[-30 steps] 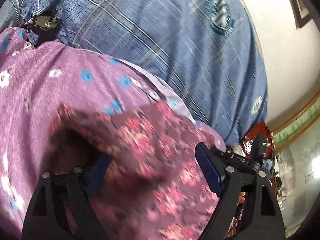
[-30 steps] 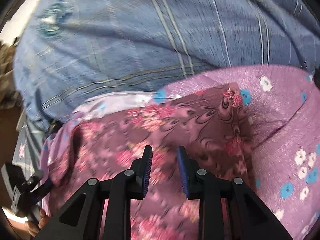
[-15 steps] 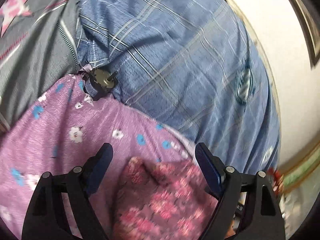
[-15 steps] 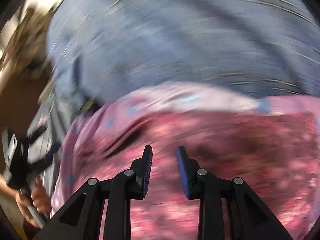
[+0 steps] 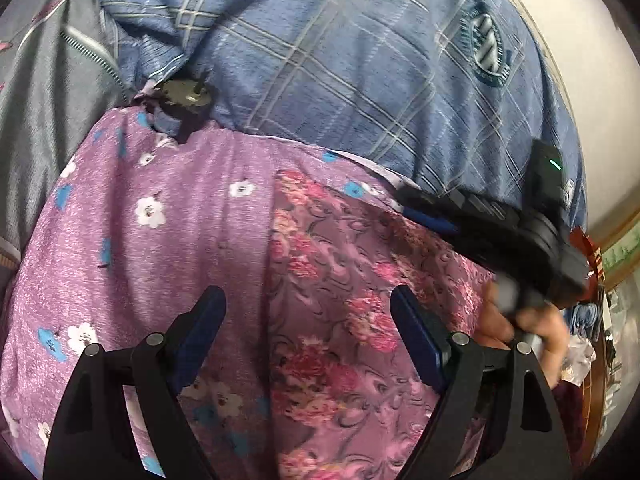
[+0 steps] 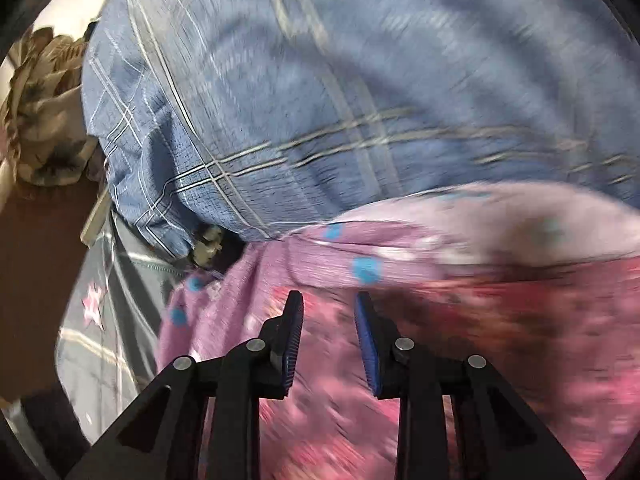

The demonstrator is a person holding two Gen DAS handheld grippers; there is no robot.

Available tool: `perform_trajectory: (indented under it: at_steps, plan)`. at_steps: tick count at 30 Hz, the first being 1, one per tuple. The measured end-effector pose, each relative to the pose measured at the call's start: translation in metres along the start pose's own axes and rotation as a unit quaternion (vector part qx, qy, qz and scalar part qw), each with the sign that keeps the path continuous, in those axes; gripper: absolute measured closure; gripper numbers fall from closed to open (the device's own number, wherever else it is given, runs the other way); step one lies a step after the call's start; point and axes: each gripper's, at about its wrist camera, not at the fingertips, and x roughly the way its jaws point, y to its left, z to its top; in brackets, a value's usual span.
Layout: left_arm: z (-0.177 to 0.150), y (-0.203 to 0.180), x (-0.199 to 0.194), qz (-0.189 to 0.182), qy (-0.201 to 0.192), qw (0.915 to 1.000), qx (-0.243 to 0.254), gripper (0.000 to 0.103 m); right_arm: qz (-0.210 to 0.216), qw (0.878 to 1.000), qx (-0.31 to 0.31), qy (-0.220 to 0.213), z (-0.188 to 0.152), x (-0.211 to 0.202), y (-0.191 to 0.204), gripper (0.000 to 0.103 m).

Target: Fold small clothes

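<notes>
you are pointing your left gripper (image 5: 308, 320) down at the bed, and its fingers are standing wide apart with nothing between them. under it the pink cloth (image 5: 360, 300) is lying flat on the purple sheet (image 5: 140, 240), and its left edge is running up between the two fingers. your right gripper (image 6: 329, 320) is pointing down too, over the left end of the same pink cloth (image 6: 500, 340). its fingers are sitting close but not touching, and no cloth is pinched in the gap.

the left view is showing your right hand (image 5: 516, 320) holding the black right gripper (image 5: 480, 220) at the far right edge of the pink cloth. it is also showing a round badge (image 5: 486, 46) on the blue quilt (image 5: 320, 60). the right view is not showing your left hand or its gripper. it is showing a brown flower cloth (image 6: 44, 112) at the far left and a pink star (image 6: 93, 306) on the grey blanket (image 6: 104, 344). that view is blurry on its right side. both views are showing a small grey knob (image 5: 186, 94) where the quilt meets the sheet.
</notes>
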Motion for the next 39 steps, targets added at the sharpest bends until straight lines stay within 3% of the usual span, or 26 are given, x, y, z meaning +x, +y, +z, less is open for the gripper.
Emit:
perform_trajectory:
  at_steps: [6,9,12,15,17,19,20,21,23,25,30,32,34,35,36,39]
  plan:
    - [-0.027,-0.063,-0.003,-0.02,0.001,0.9958,0.089,0.018,-0.053,0.998,0.018,-0.019,-0.065,-0.124,-0.073,0.072]
    - [-0.049,-0.094,0.003,-0.036,0.02,0.9909,0.128,0.018,-0.057,0.998,0.014,-0.016,-0.097,-0.157,-0.08,0.072]
    - [-0.075,-0.117,0.017,-0.02,0.043,0.9849,0.167,0.018,-0.066,0.998,-0.005,-0.009,-0.131,-0.173,-0.088,0.073]
    - [-0.106,-0.127,0.034,0.02,0.069,0.9714,0.226,0.018,-0.094,0.995,-0.002,0.034,-0.161,-0.155,-0.103,0.074]
    - [-0.135,-0.128,0.04,0.052,0.083,0.9546,0.281,0.018,-0.103,0.991,0.023,0.079,-0.19,-0.137,-0.126,0.078]
    - [-0.156,-0.131,0.034,0.071,0.079,0.9346,0.34,0.018,-0.087,0.995,0.012,0.039,-0.204,-0.151,-0.128,0.078]
    - [-0.165,-0.13,0.031,0.076,0.081,0.9262,0.36,0.018,-0.087,0.995,0.009,0.051,-0.207,-0.154,-0.129,0.078]
    - [-0.167,-0.126,0.026,0.072,0.082,0.9249,0.364,0.018,-0.085,0.995,0.013,0.055,-0.207,-0.158,-0.129,0.078]
    - [-0.166,-0.119,0.015,0.053,0.076,0.9266,0.364,0.02,-0.081,0.995,0.017,0.057,-0.201,-0.167,-0.13,0.079]
    - [-0.159,-0.114,0.005,0.037,0.066,0.9317,0.355,0.027,-0.072,0.997,0.027,0.011,-0.189,-0.183,-0.132,0.073]
    - [-0.12,-0.087,-0.025,-0.01,0.017,0.9677,0.251,0.031,-0.107,0.987,0.078,-0.088,-0.16,-0.191,-0.149,0.072]
    - [-0.116,-0.079,-0.023,0.022,0.015,0.9687,0.247,0.031,-0.121,0.984,0.104,-0.079,-0.157,-0.175,-0.161,0.072]
    - [-0.12,-0.073,-0.009,0.092,0.027,0.9609,0.26,0.031,-0.14,0.981,0.119,-0.054,-0.164,-0.154,-0.175,0.075]
    - [-0.122,-0.068,-0.002,0.111,0.039,0.9585,0.26,0.028,-0.136,0.982,0.118,-0.063,-0.17,-0.151,-0.179,0.075]
    - [-0.121,-0.063,0.004,0.111,0.051,0.9604,0.25,0.024,-0.139,0.981,0.108,-0.08,-0.174,-0.153,-0.175,0.075]
    - [-0.115,-0.064,-0.003,0.108,0.04,0.9663,0.23,0.024,-0.156,0.98,0.097,-0.073,-0.174,-0.158,-0.163,0.073]
